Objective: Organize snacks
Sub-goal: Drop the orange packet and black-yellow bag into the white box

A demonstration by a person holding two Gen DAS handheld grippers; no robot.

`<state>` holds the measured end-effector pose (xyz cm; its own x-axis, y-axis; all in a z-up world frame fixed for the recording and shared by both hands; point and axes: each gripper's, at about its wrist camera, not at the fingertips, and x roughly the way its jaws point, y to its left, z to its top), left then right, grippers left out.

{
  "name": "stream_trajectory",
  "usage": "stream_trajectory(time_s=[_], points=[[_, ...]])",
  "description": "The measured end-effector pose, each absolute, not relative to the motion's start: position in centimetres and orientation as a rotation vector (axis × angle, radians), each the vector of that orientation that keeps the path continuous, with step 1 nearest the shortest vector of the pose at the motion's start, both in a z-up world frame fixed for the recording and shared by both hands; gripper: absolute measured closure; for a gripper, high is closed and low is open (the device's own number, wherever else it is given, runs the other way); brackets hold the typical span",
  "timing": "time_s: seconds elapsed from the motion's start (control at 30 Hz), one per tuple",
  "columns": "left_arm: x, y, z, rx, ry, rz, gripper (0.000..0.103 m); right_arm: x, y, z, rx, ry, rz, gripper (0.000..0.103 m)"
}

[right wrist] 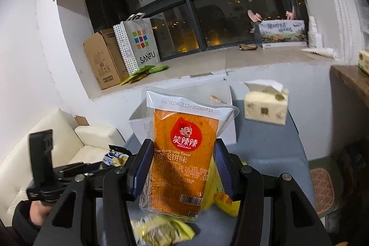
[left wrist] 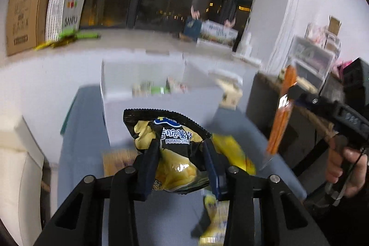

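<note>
I am holding the left hand-held gripper (left wrist: 182,160) low over the blue bench (left wrist: 76,153), its fingers clenched on a black-and-yellow potato stick bag (left wrist: 175,153), which is standing lifted between them with its serrated top edge pointing toward the white box (left wrist: 143,75) at the far end. In the right wrist view, the right hand-held gripper (right wrist: 184,165) is grasping an orange cake packet (right wrist: 184,153) by its two sides, keeping it upright above the bench, printed face toward the camera and clear top seal uppermost. From the left view, that packet (left wrist: 280,112) is showing edge-on and tilted, raised well to the right of the chip bag, with my right hand (left wrist: 346,167) wrapped round the grip below it. More yellow packs (right wrist: 161,231) are lying loose on the bench beneath both grippers. A tissue pack (right wrist: 266,104) is sitting on the far right of the bench, just beside the white box (right wrist: 227,93).
</note>
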<state>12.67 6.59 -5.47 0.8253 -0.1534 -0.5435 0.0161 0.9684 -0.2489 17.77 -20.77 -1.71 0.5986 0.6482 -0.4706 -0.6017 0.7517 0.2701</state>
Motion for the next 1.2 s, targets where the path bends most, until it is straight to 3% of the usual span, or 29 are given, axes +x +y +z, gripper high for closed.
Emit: stream_trajectory(time_s=[0.23,0.47,0.53,0.57,0.6,0.67,0.73,1.2], points=[[20.4,10.4,1.0,-0.166,0.489,-0.047,0.061,25.2,-16.0,2.3,0.074,0.589,0.774,0.046],[28.3,13.3,0.7,-0.143,0.532,-0.017,0.061,35.4,-8.4,3.5,-0.011,0.719,0.744,0.046],[30.1,14.0,-0.4,-0.142,0.579,-0.003,0.055,37.3,-7.0,2.6,-0.024,0.768,0.735,0.046],[31.1,14.6,-1.3,-0.153,0.618,0.017,0.032,38.5,-5.9,1.8,-0.037,0.813,0.742,0.044],[31.4,14.9,-2.0,-0.16,0.641,0.041,0.0,39.3,-5.3,1.2,-0.047,0.842,0.744,0.041],[31.7,15.6,-3.2,-0.17,0.656,0.077,0.0,40.6,-4.1,0.1,-0.062,0.893,0.715,0.017],[31.2,15.8,-4.0,-0.19,0.67,0.076,0.0,40.9,-3.9,-0.3,-0.058,0.889,0.673,0.001],[20.3,12.7,-0.1,-0.111,0.53,0.013,0.0,32.0,-8.6,3.7,-0.053,0.684,0.77,0.0]])
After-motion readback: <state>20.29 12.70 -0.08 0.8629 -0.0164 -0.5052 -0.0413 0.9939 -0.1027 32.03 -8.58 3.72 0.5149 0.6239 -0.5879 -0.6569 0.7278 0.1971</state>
